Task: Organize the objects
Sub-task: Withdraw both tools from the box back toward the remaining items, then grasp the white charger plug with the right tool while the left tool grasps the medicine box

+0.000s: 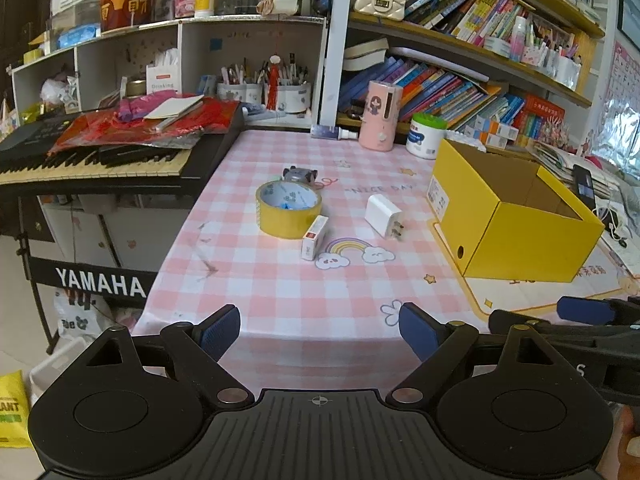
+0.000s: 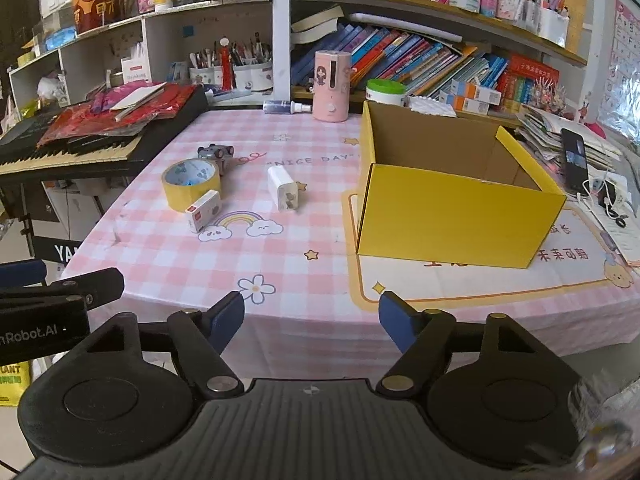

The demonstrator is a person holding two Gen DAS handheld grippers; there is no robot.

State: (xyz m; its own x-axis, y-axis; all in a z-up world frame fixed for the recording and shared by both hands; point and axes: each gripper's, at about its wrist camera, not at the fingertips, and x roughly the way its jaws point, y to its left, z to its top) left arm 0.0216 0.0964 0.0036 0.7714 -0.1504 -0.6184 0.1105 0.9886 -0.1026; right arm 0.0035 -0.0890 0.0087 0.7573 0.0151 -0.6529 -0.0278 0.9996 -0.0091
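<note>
Tape roll [image 1: 289,209] beyond left tongs [image 1: 320,330]

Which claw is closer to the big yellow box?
Right. The right claw hangs at the table's near edge, almost straight before the yellow box. The left claw sits further left, facing the yellow tape roll.

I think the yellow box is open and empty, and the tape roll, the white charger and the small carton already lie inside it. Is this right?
Not quite. The yellow box is open and looks empty, but the tape roll, white charger and small carton lie on the tablecloth to its left, as the right wrist view shows.
</note>
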